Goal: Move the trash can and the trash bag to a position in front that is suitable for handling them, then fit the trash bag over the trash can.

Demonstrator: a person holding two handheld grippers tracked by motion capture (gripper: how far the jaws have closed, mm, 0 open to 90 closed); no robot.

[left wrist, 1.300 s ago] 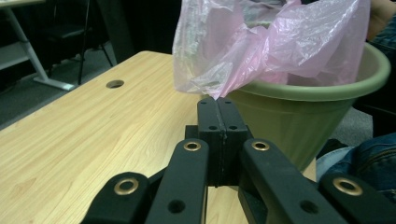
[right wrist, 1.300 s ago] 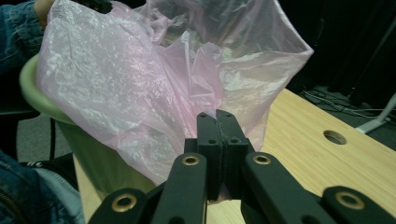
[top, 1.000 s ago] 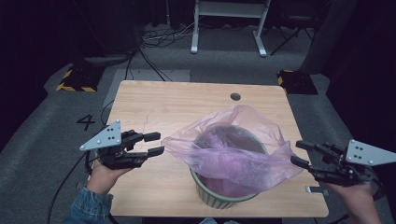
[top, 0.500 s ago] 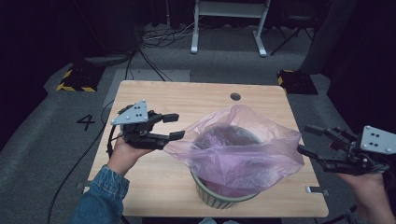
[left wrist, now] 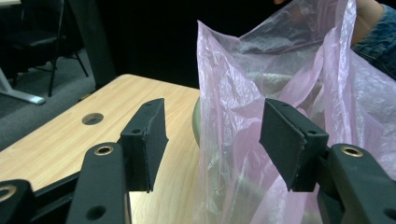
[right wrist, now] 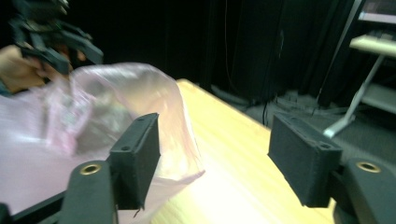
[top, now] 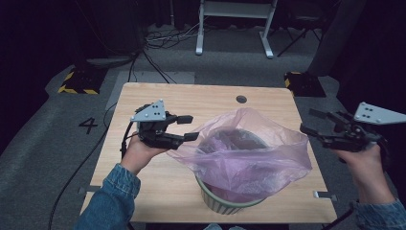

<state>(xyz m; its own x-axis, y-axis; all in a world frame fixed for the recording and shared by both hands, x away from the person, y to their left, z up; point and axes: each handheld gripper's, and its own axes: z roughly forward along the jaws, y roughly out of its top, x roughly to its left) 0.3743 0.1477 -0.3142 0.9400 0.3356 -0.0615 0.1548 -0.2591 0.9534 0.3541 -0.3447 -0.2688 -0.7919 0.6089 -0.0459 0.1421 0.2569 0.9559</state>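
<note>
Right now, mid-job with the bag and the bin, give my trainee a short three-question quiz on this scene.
1. True or false: the left tool is clamped on the pink bag.
2. What does the pink bag sit in? A) a green bin B) a cardboard box C) a wire basket
3. Which tool is nearer the bag's edge, the left one or the right tool?

Key
1. False: its jaws stand open, having just widened; bag film lies between them without being pinched.
2. A.
3. The left; the right tool hangs open past the table's right edge, nothing between its jaws.
</note>
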